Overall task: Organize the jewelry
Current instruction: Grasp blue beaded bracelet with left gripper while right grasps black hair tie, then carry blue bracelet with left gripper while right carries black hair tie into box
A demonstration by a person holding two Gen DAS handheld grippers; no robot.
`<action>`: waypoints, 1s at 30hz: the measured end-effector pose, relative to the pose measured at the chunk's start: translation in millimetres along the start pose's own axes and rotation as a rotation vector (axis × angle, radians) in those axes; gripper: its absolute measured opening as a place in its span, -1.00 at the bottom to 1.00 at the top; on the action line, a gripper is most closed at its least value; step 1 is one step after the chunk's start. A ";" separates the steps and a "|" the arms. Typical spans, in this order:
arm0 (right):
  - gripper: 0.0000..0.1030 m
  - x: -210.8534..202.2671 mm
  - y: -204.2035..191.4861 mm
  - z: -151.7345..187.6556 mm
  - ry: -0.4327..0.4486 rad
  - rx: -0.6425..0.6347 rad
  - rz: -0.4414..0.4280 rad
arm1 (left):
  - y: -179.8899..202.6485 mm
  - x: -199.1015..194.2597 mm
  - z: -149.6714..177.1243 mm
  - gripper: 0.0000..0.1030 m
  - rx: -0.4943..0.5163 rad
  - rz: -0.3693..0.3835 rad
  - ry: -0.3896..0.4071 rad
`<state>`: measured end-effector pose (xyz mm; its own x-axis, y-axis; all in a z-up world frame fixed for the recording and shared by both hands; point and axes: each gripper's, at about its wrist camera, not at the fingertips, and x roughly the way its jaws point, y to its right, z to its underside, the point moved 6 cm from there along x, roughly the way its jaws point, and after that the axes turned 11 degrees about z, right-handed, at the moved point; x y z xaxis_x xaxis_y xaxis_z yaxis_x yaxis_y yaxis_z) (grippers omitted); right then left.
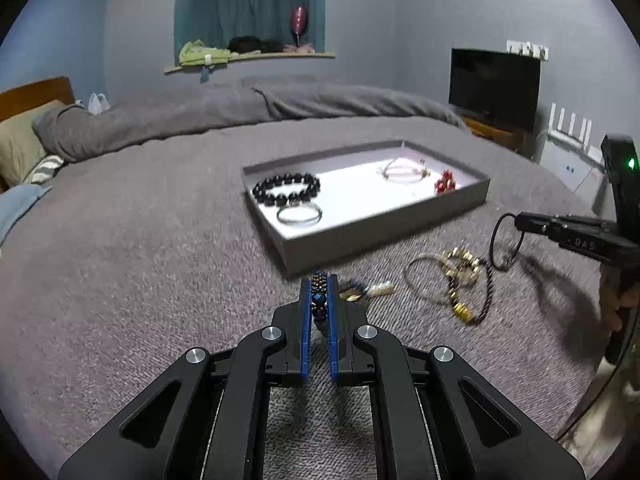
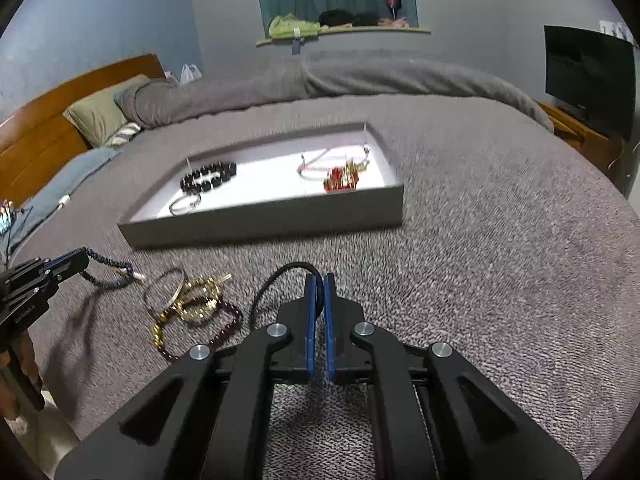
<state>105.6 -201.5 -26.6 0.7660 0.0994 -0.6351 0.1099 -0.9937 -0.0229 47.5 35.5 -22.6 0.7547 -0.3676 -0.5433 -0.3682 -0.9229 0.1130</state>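
A grey tray (image 1: 384, 232) (image 2: 260, 224) with a white floor lies on the bed. It holds a black bead bracelet (image 1: 286, 189) (image 2: 208, 176), a silver bangle (image 1: 300, 215) (image 2: 185, 204), a pink cord bracelet (image 1: 402, 170) (image 2: 320, 164) and a red bead piece (image 1: 445, 183) (image 2: 341, 180). My left gripper (image 1: 319, 280) (image 2: 82, 260) is shut on a dark blue beaded bracelet (image 1: 319, 296) (image 2: 108, 270), just above the blanket. My right gripper (image 2: 319, 280) (image 1: 520, 222) is shut on a thin black cord loop (image 2: 276, 284) (image 1: 505, 246). A pile of loose bracelets (image 1: 452, 280) (image 2: 192, 300) lies between them.
The grey blanket (image 1: 140, 280) (image 2: 500, 260) covers the bed. Pillows (image 2: 100, 108) and a wooden headboard (image 2: 48, 120) are at the left. A dark screen (image 1: 494, 88) and a white router (image 1: 570, 128) stand at the right. A window shelf (image 1: 248, 56) is behind.
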 end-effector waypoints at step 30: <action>-0.92 34.1 1.1 -114.2 0.153 0.058 0.004 | -16.9 57.5 -116.8 -0.85 -0.092 0.124 0.088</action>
<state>204.2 -193.2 39.9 0.8542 0.0977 -0.5107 0.0732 -0.9950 -0.0680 160.6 16.5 41.4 0.7526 -0.4845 -0.4460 -0.4134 -0.8748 0.2528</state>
